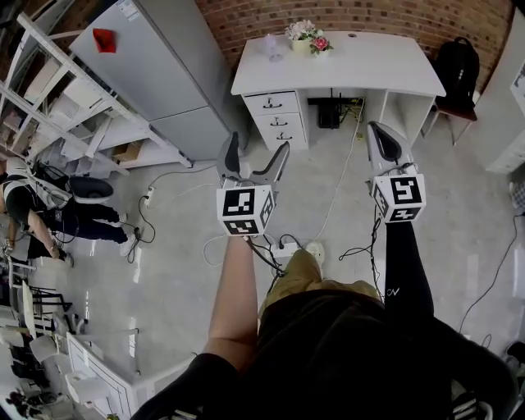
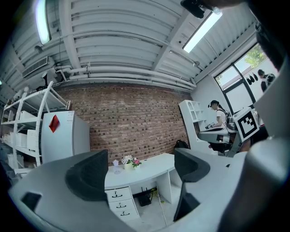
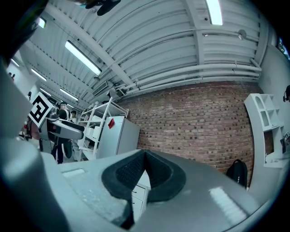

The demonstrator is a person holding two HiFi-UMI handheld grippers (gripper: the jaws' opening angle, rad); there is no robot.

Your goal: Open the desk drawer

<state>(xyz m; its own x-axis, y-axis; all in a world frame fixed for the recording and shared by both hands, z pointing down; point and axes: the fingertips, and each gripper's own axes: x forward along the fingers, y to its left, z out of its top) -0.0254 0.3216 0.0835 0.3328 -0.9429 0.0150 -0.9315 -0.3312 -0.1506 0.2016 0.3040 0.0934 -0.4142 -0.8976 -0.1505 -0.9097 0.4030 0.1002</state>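
Your left tool (image 1: 258, 148) has its jaws apart and empty, your right tool (image 1: 380, 131) has its jaws pressed together. Both are well apart from the shut drawers (image 1: 276, 120) under the tabletop (image 1: 361, 66).

On the desk (image 1: 377, 64) stand flowers (image 1: 308, 34), drawers (image 1: 276, 121) underneath.

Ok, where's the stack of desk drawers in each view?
Head view: drawers top centre, under the desk.
Left gripper view: drawers bottom centre, between the open jaws.
Right gripper view: drawers just a sliver below the shut jaws.
Shared landmark: the brick wall behind the desk.
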